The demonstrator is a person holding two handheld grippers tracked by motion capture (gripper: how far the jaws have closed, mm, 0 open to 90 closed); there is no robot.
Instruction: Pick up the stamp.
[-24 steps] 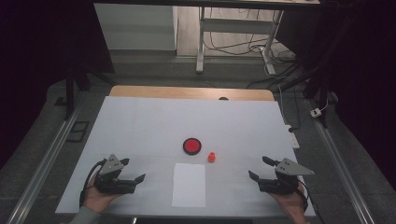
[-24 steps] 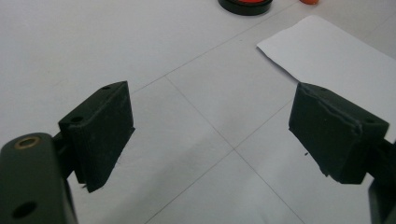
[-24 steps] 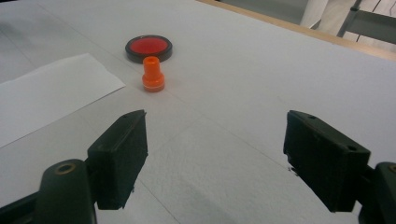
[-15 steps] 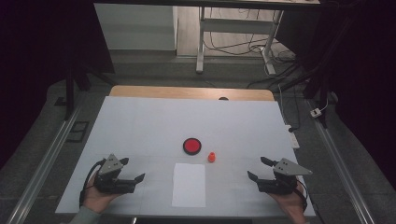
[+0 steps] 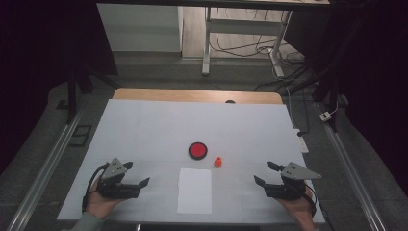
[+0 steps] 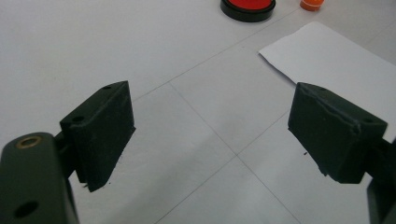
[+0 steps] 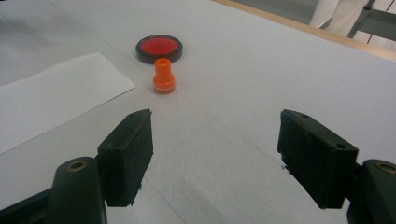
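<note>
Nothing has shifted since the earlier pictures: both hands rest at the same spots on the table, and the small things between them lie where they did.

Both pads of the left gripper stand spread wide with only bare tabletop between them; in the left gripper view the gap is plainly open. Likewise, the right gripper has its pads spread apart and grips nothing, seen also in the right gripper view.

Taking the white sheet of paper as landmark: it lies flat between the two grippers, apart from both. An orange stamp stands upright just beyond the sheet's far right corner. Slightly farther off, beyond the sheet's far edge, sits a round red ink pad, near the stamp but not touching it.
</note>
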